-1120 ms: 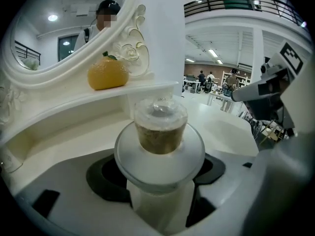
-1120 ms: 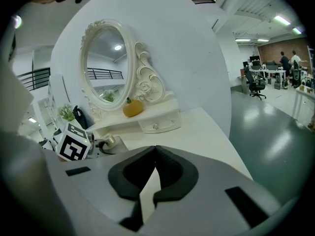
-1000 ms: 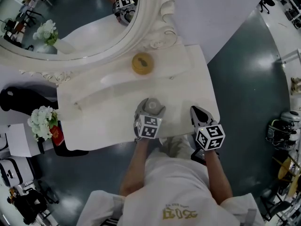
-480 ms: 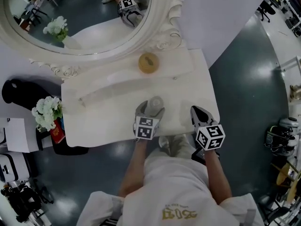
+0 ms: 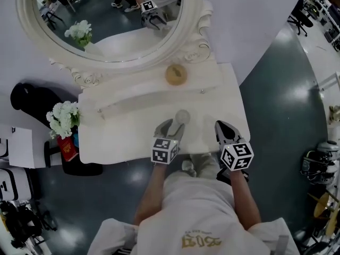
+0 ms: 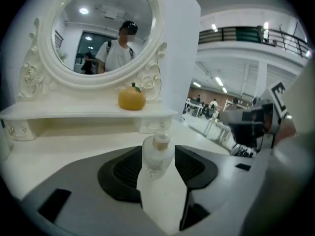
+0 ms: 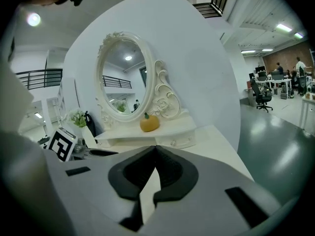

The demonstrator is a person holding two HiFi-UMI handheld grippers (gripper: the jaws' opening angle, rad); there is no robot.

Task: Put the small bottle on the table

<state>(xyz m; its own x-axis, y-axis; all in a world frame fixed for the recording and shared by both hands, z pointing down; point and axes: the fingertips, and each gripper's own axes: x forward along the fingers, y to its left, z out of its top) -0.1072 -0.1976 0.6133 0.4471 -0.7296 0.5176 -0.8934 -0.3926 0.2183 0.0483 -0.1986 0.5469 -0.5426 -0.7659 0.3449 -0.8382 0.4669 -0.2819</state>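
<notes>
A small clear glass bottle (image 5: 183, 116) with a pale cap stands upright on the white dressing table (image 5: 122, 137). My left gripper (image 5: 172, 127) is just behind it. In the left gripper view the bottle (image 6: 157, 154) shows between the two black pads (image 6: 123, 168), at their tips. The jaws are closing, and I see no pad pressing on the glass. My right gripper (image 5: 223, 126) hovers over the table's front right part. Its jaws meet at the tip in the right gripper view (image 7: 155, 149), with nothing between them.
An orange fruit-shaped ornament (image 5: 176, 75) sits on the raised shelf under the oval white mirror (image 5: 111, 20). White flowers (image 5: 62, 118) and a red item (image 5: 66, 147) stand off the table's left end, beside a black object (image 5: 29, 97). Dark floor surrounds the table.
The left gripper's fingers were round the bottle; they have drawn back toward the person, and the bottle stays standing on the table. The head view has shifted. The right gripper barely moved.
</notes>
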